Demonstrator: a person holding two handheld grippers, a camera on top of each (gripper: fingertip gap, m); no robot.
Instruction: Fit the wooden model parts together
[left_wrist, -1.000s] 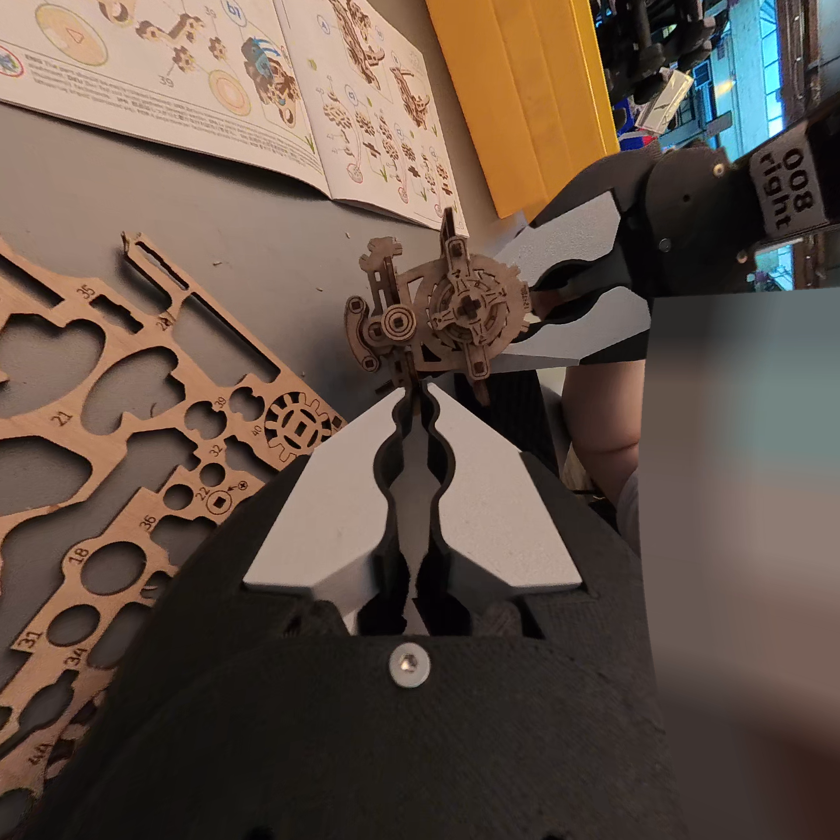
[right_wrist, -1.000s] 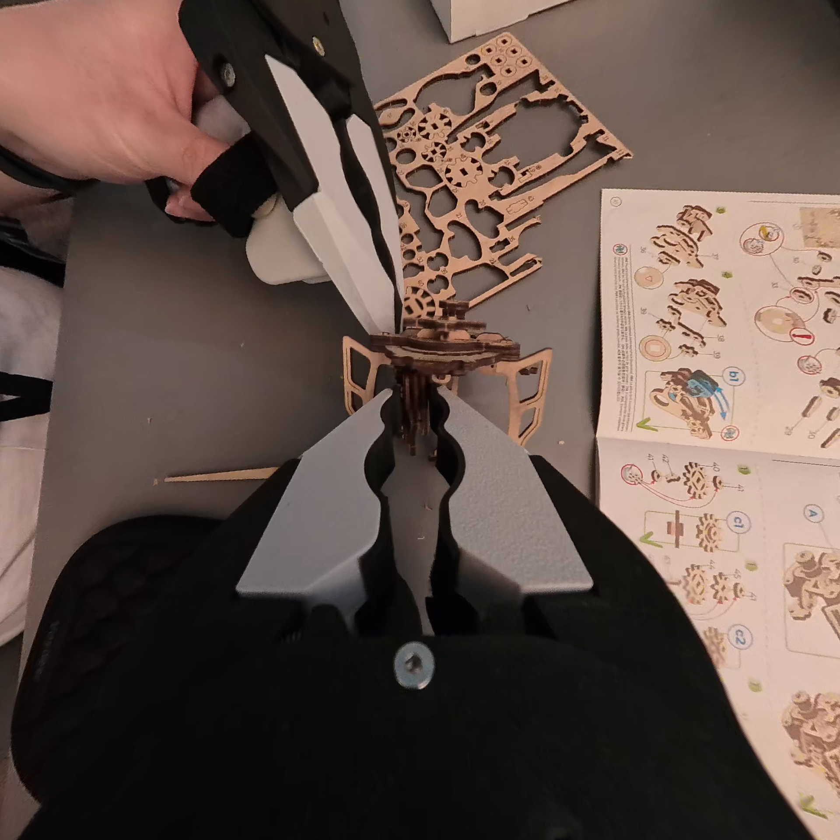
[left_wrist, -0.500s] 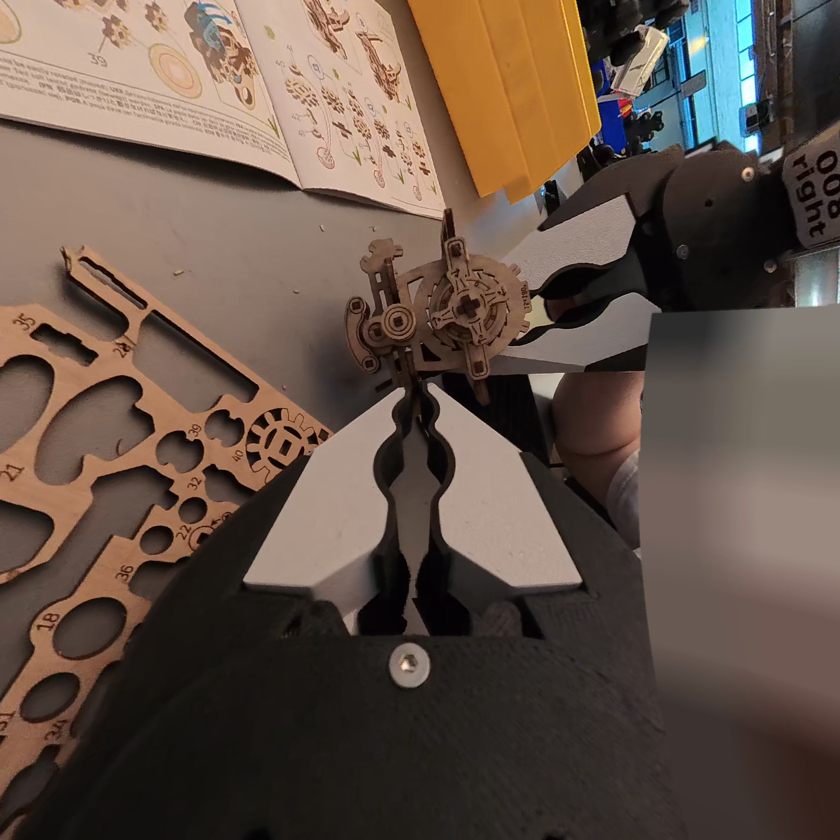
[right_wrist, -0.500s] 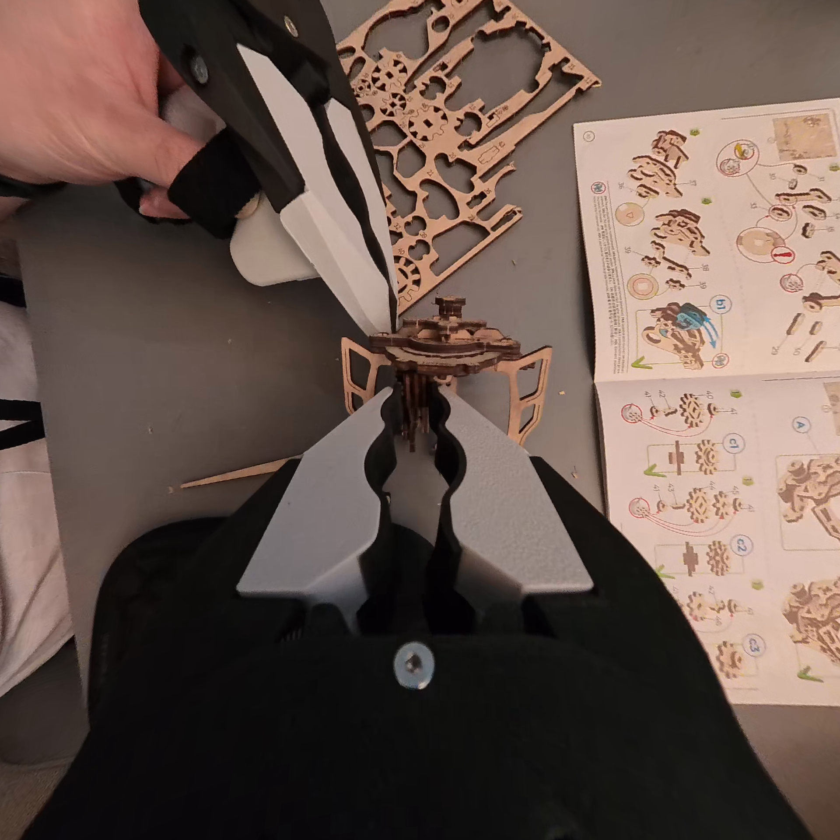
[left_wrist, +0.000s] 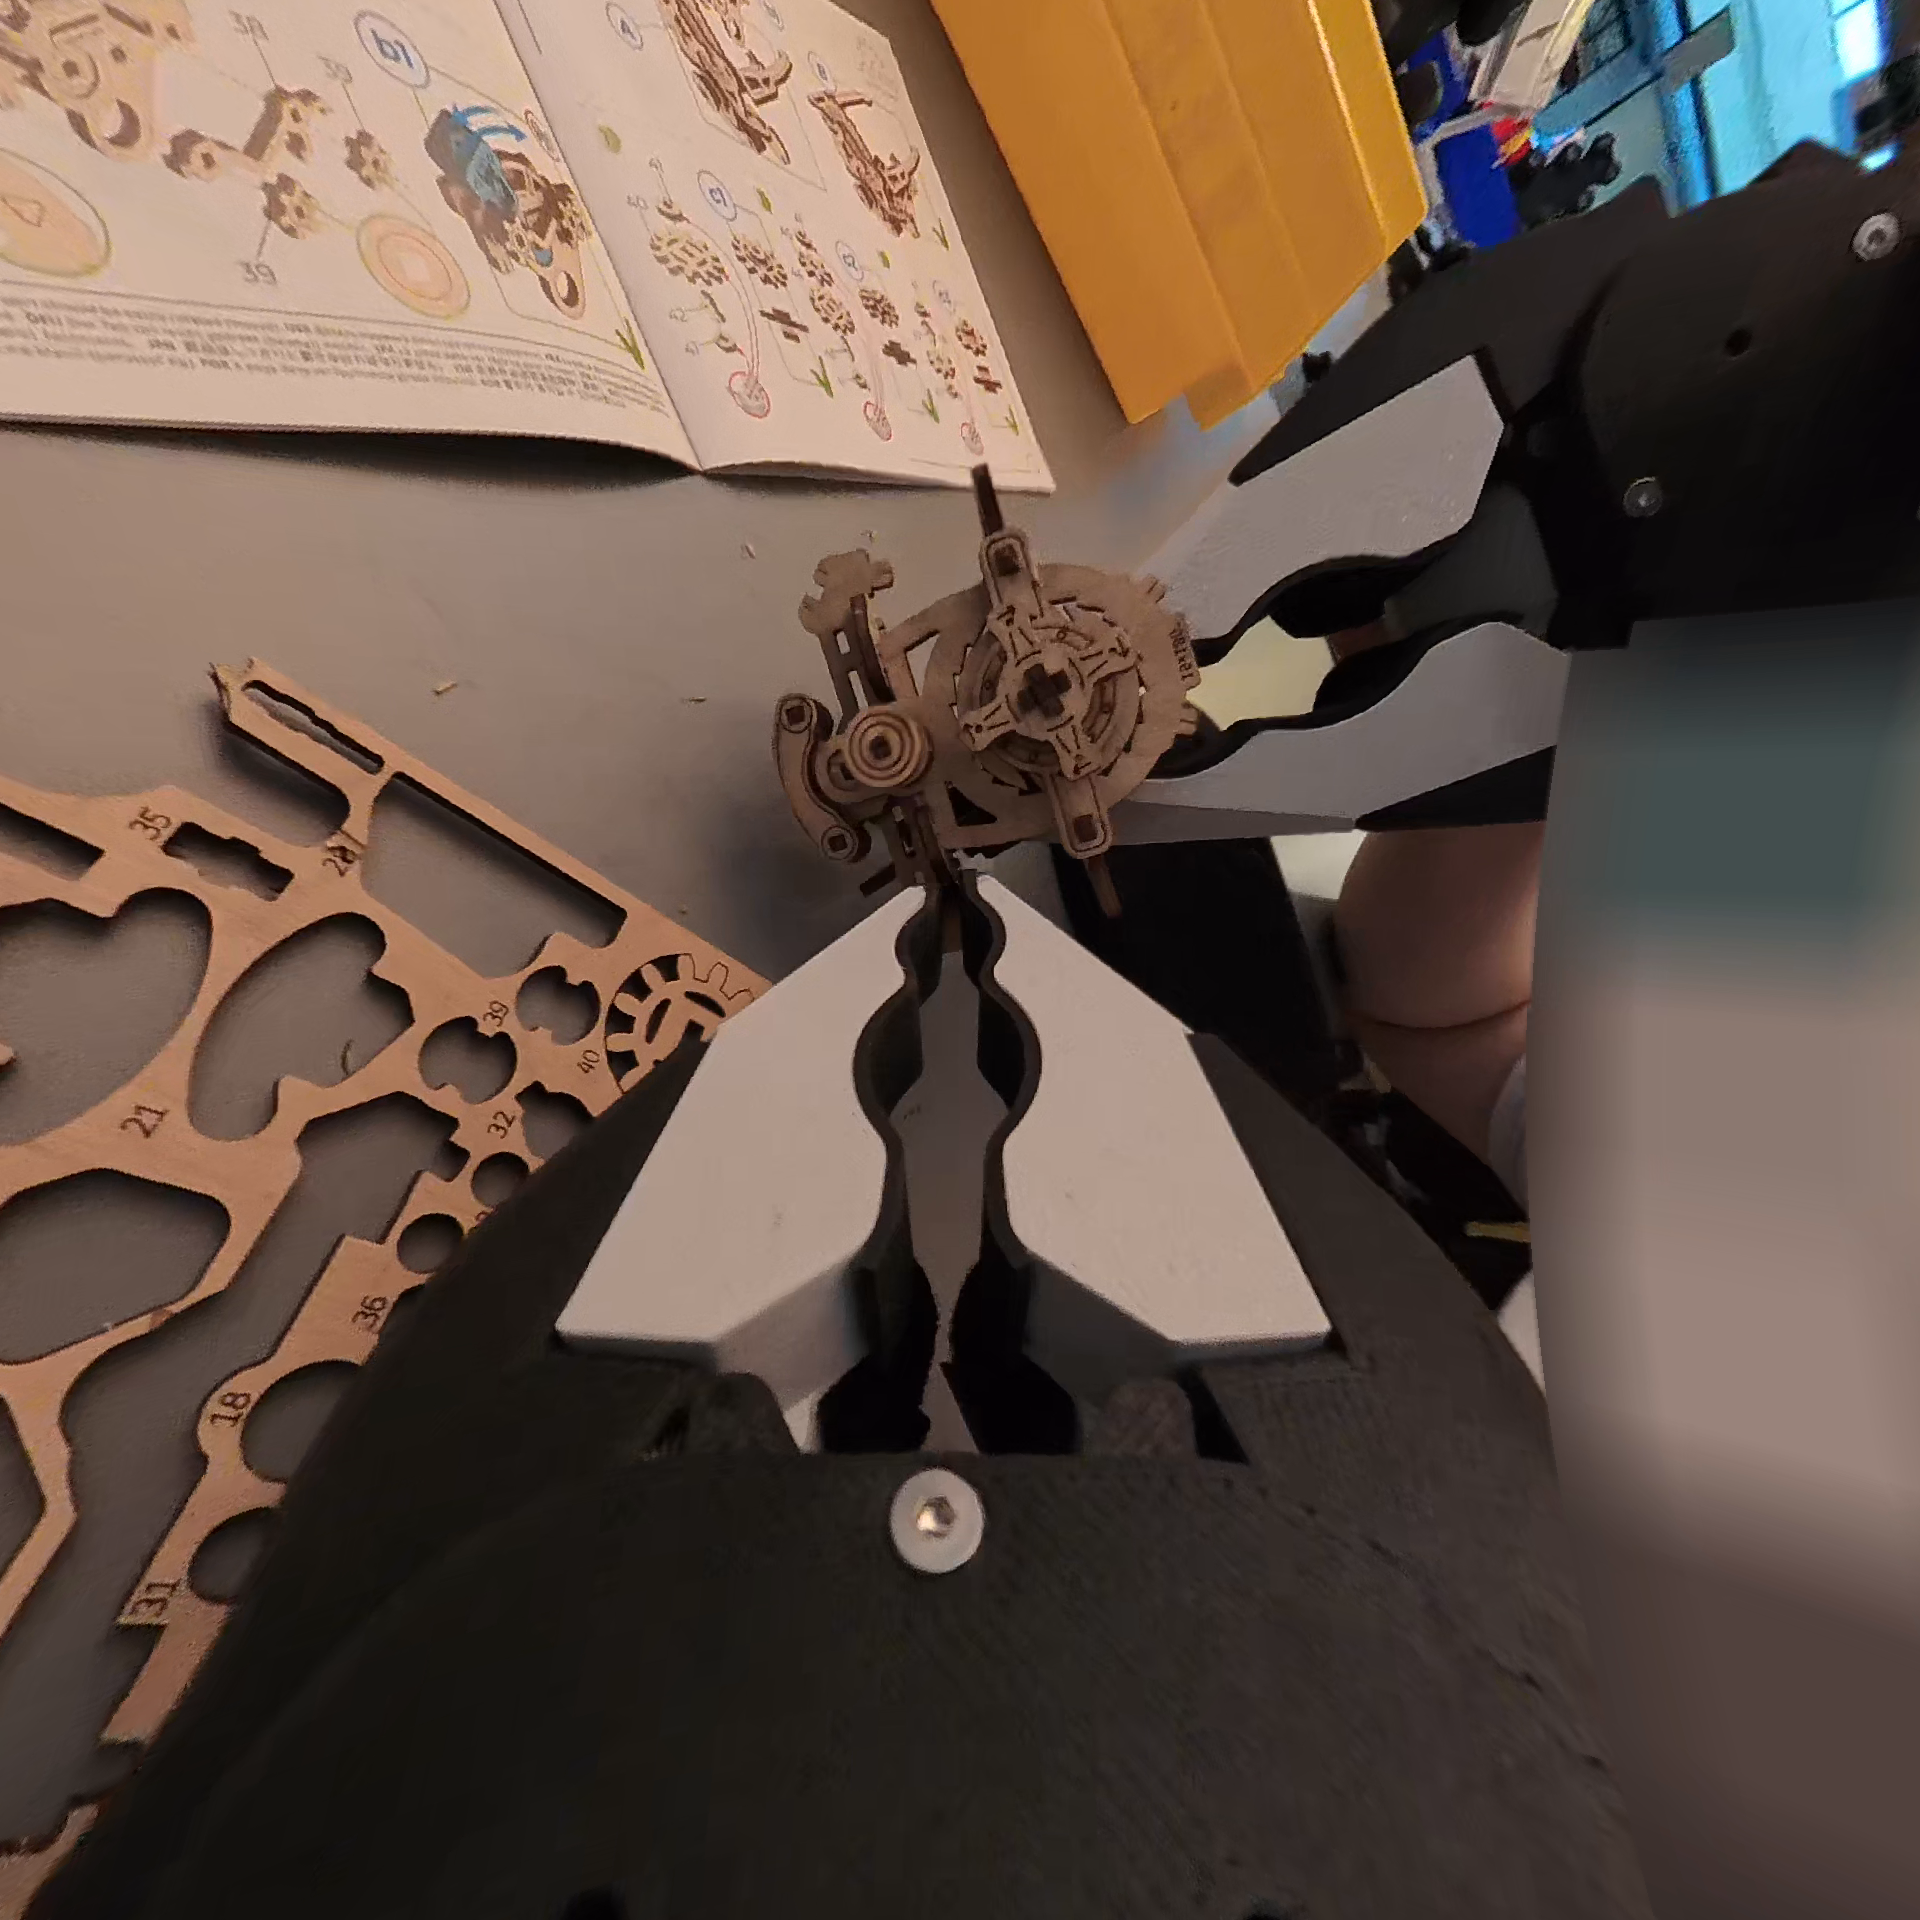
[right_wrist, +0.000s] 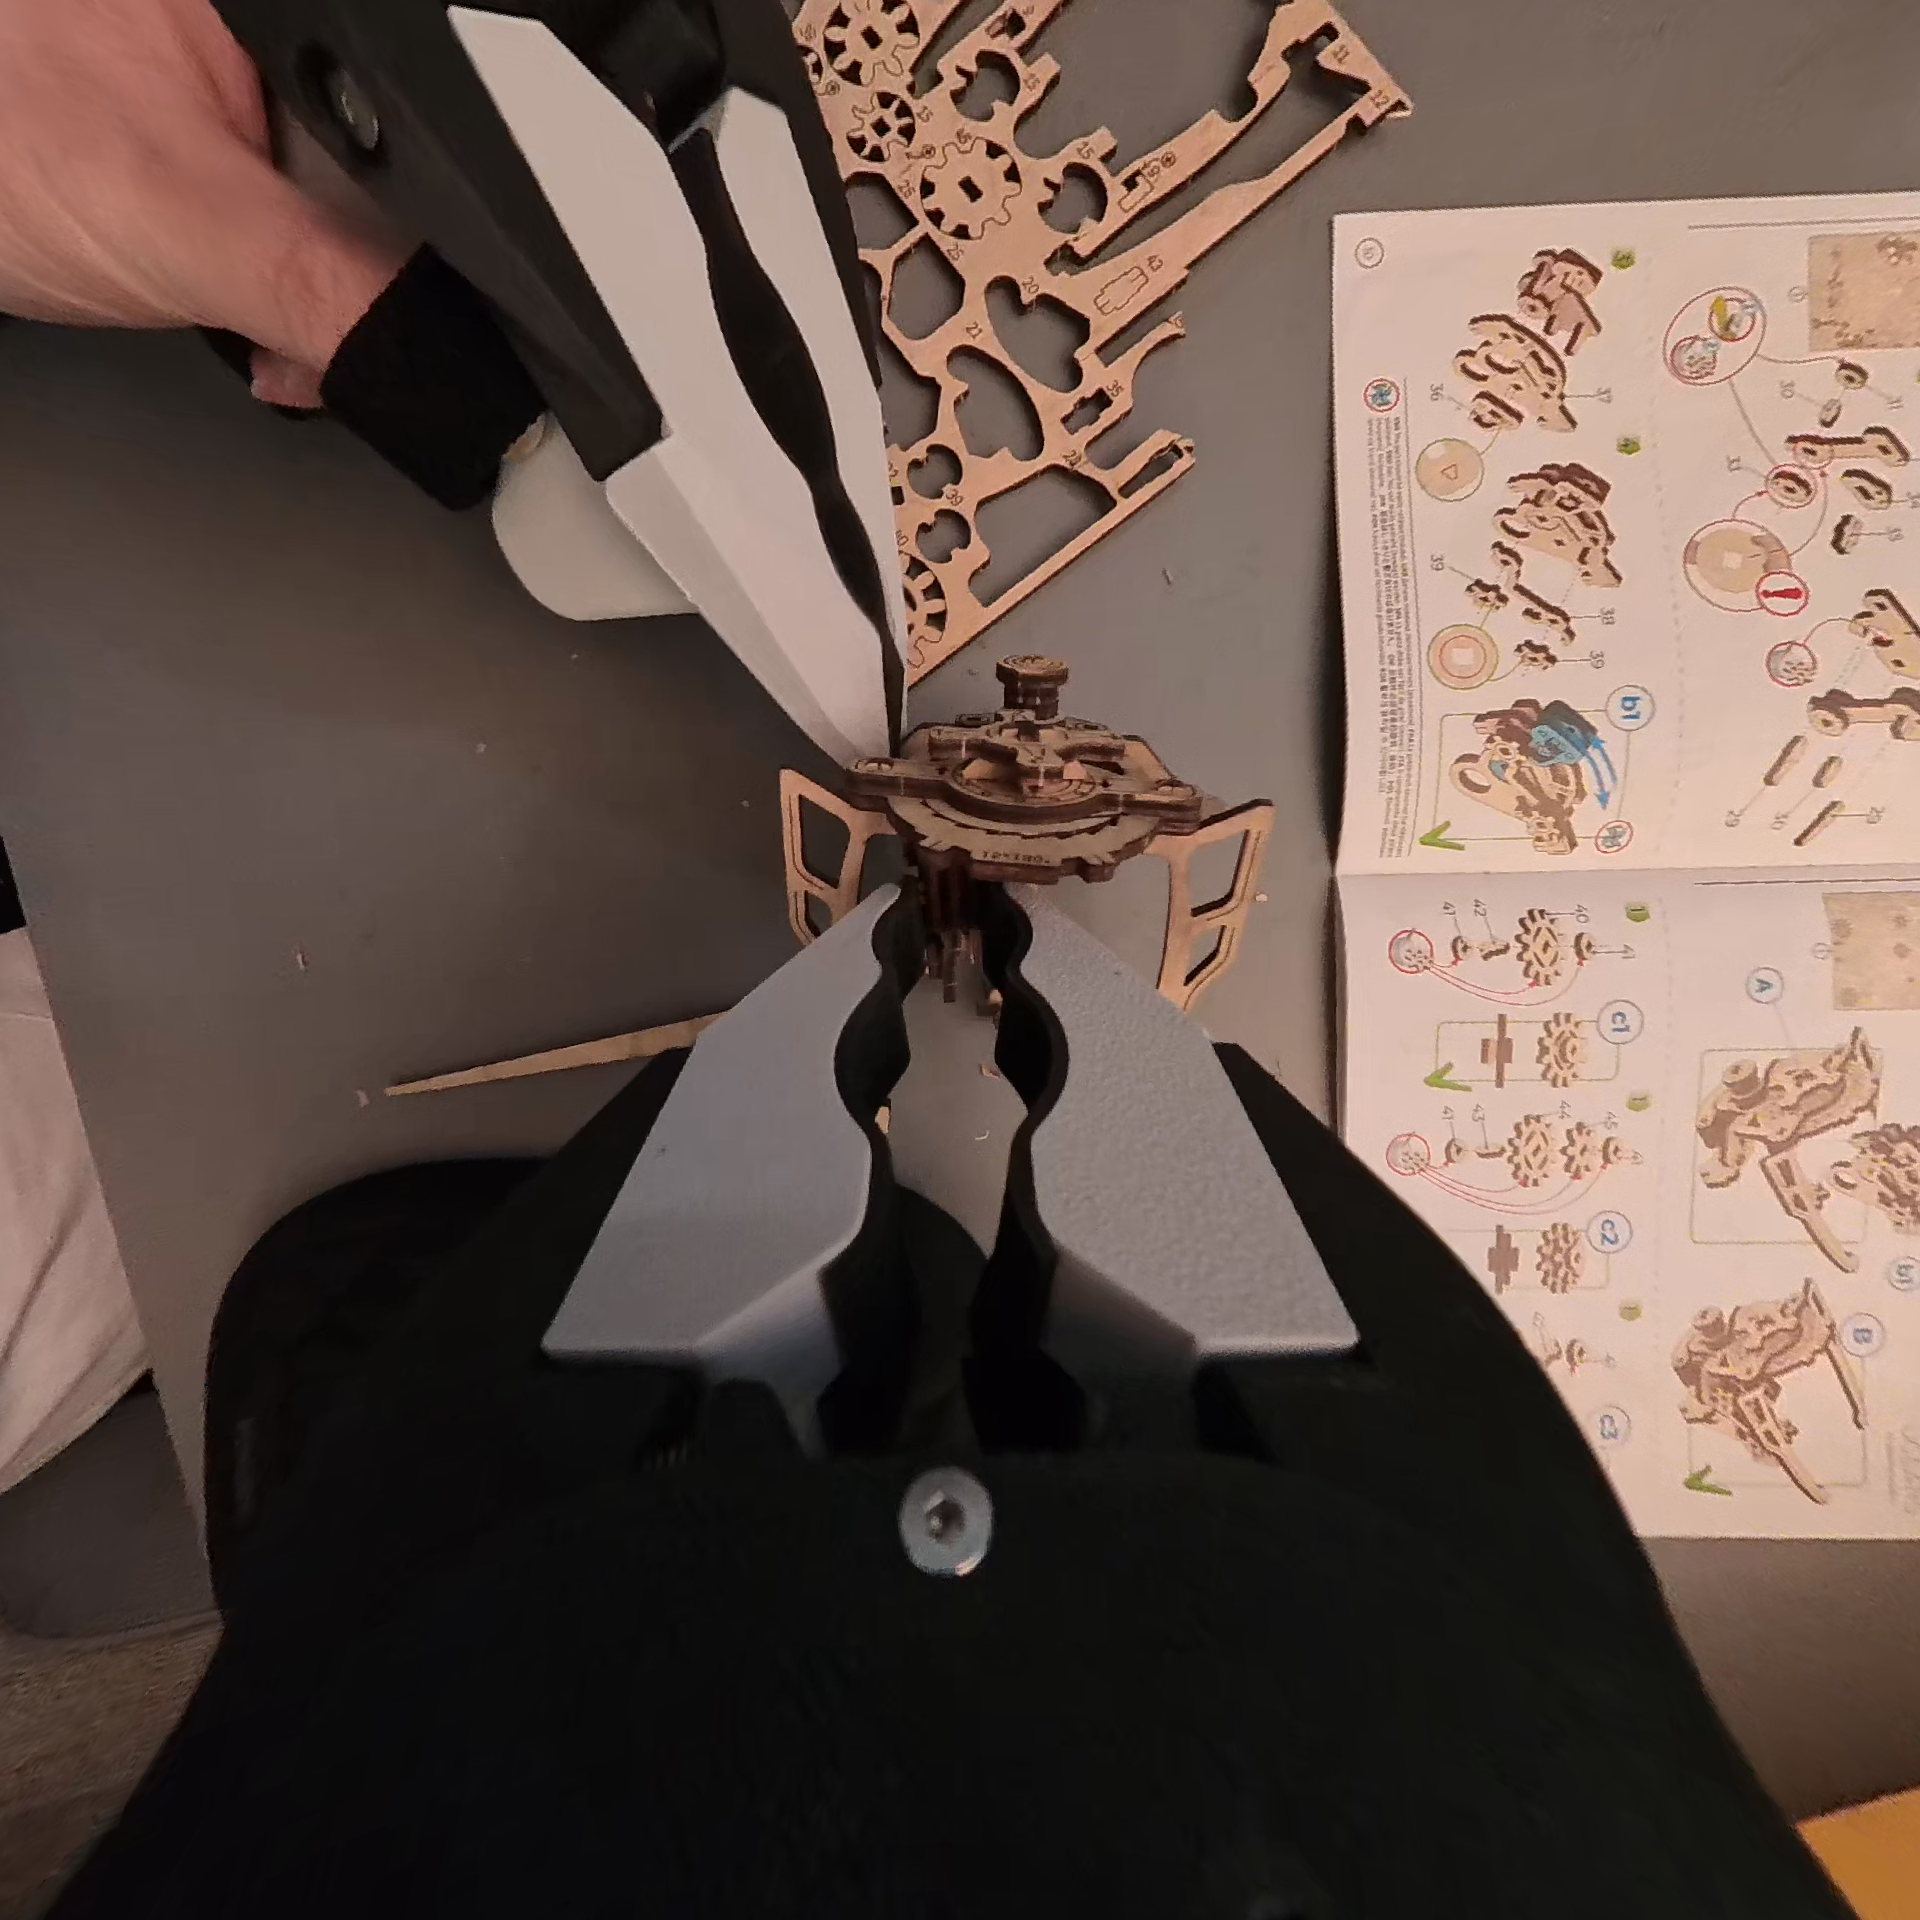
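Note:
A dark wooden gear model (left_wrist: 997, 717) is held in the air between both grippers. My left gripper (left_wrist: 951, 896) is shut on a thin tab at the model's lower edge. My right gripper (right_wrist: 956, 920) is shut on the stacked parts under the model's round disc (right_wrist: 1018, 800). In the left wrist view the right gripper (left_wrist: 1195, 727) comes in from the right behind the disc. In the right wrist view the left gripper (right_wrist: 888, 727) comes down from the upper left to the disc's rim. A pale wooden frame piece (right_wrist: 1216, 904) lies on the table under the model.
A punched-out wooden parts sheet (left_wrist: 260, 1039) lies on the grey table and also shows in the right wrist view (right_wrist: 1039, 312). An open instruction booklet (right_wrist: 1621, 727) lies to the right. A yellow bin (left_wrist: 1195, 187) stands at the back. A thin wooden stick (right_wrist: 551, 1060) lies nearby. The grippers are tip to tip, or close to it. The thin wooden stick (right_wrist: 551, 1060) is about 10 centimeters from both grippers' fingertips.
Both grippers keep their grip on the model. The pair has shifted over the table, and the model's top knob shows more in the right wrist view.

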